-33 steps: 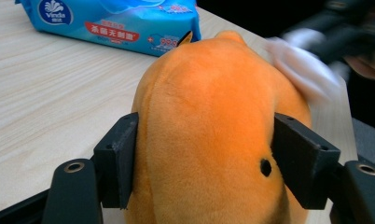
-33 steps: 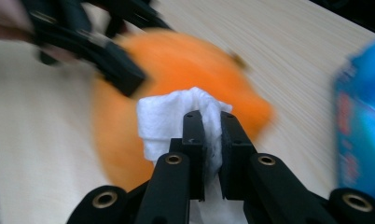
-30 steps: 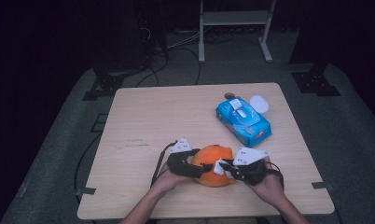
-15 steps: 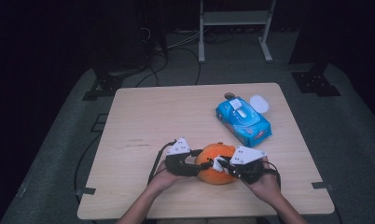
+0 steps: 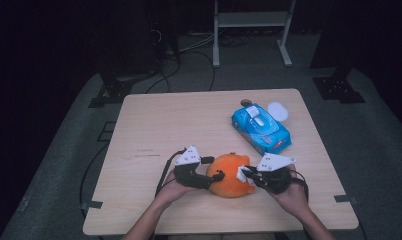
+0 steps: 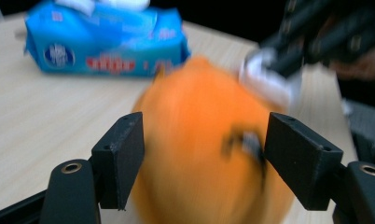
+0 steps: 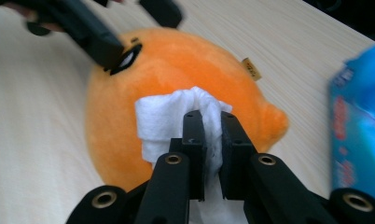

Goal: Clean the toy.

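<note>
Now my left gripper (image 5: 211,175) has just reopened its jaws around the orange plush toy (image 5: 231,174) near the table's (image 5: 154,120) front edge, pads clear, while my right gripper (image 7: 212,122) stays clamped on the white wipe (image 7: 164,119) against it, so wiping goes on unbraced.

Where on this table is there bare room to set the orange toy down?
The table's left half is bare, from the far edge down to the left gripper. The right side is crowded: wipes pack, white lid, orange toy.
</note>
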Available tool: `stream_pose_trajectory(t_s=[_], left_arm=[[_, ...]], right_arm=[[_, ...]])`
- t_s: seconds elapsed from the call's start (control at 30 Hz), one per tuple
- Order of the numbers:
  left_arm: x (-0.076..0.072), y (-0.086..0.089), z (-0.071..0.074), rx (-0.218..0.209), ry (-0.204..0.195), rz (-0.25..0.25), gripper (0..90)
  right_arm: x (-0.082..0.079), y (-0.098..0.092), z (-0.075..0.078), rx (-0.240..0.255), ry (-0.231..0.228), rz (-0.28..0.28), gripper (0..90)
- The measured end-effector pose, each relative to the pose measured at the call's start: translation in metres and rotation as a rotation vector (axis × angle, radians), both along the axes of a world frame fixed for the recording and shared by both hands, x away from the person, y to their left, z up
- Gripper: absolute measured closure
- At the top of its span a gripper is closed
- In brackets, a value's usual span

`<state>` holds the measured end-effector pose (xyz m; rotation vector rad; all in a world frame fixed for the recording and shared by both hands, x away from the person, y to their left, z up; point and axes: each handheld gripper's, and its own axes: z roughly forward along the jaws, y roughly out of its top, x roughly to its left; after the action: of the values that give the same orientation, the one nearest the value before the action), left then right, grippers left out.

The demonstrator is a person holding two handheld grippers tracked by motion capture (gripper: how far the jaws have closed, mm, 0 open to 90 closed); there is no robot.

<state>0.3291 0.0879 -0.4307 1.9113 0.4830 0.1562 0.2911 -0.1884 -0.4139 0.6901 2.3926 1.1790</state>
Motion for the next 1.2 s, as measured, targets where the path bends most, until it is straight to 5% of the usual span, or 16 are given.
stream_pose_trajectory(t_s=[0.03,0.1,0.2,0.4,0.6,0.77,0.9,1.2], left_arm=[[-0.001,-0.004,0.001,0.052,-0.027,0.001,34.0],[-0.002,-0.005,-0.001,0.074,-0.025,0.002,38.7],[0.002,0.000,-0.007,0.059,0.041,0.014,40.4],[0.006,0.009,-0.011,0.041,0.076,0.029,40.4],[0.001,0.005,-0.011,0.050,0.025,-0.001,40.4],[-0.003,0.000,-0.012,0.056,-0.001,-0.032,40.8],[-0.002,0.001,-0.013,0.054,0.020,-0.027,40.7],[0.002,0.005,-0.017,0.023,0.064,0.011,40.4]], right_arm=[[-0.002,0.006,0.002,0.014,0.002,0.032,81.6],[-0.004,0.010,0.003,-0.002,-0.011,0.047,81.6],[-0.002,0.005,0.002,0.013,0.007,0.052,81.7],[-0.006,-0.010,-0.004,0.010,0.068,0.058,81.6],[0.000,-0.015,-0.006,0.051,0.104,0.036,81.5],[0.019,-0.015,-0.001,0.120,0.097,-0.040,81.4],[0.026,-0.016,-0.002,0.140,0.113,-0.053,81.4],[0.005,-0.027,-0.014,0.109,0.187,-0.036,81.4]])
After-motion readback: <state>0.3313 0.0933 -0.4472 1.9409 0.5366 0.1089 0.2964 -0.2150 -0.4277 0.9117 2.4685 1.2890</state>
